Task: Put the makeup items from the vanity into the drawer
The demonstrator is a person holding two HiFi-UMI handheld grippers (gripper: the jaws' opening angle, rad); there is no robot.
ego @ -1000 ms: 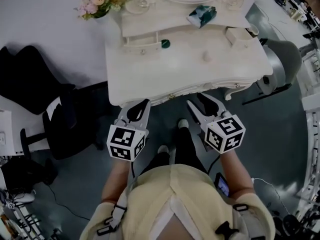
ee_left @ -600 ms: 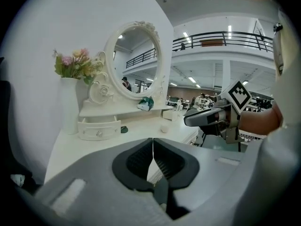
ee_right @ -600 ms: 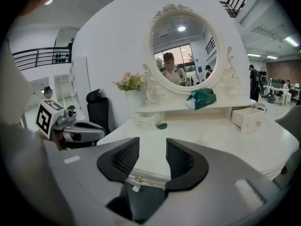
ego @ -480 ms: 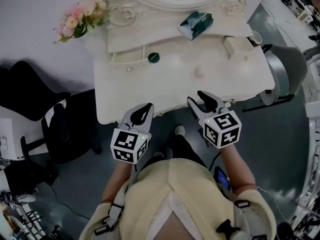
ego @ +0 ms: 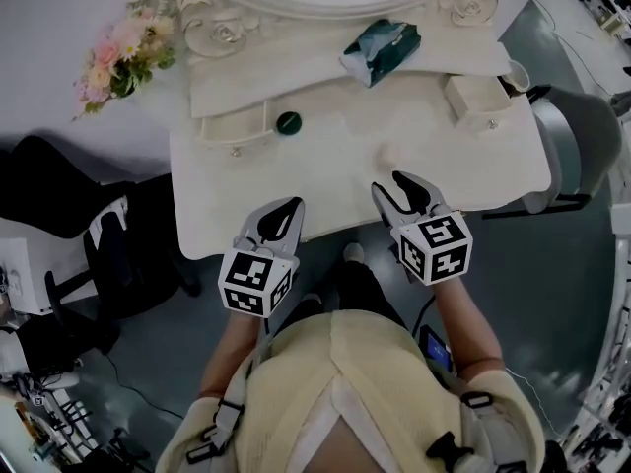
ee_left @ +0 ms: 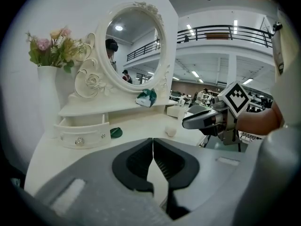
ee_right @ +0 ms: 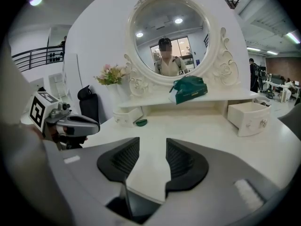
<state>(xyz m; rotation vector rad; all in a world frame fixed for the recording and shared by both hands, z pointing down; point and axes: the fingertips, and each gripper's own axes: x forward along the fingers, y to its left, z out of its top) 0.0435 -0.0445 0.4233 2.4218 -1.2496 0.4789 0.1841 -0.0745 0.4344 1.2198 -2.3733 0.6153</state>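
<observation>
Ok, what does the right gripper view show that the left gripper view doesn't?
Only the right gripper view: the left gripper and a black chair beside the vanity. Only the left gripper view: the right gripper and a small pale item on the tabletop. Both: the mirror, flowers, green pack and green disc.

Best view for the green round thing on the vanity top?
Head view: the green round item is seen from above, whole outline, beside the small drawer. Left gripper view shows the item low, edge-on; right gripper view shows it small, far off.
</observation>
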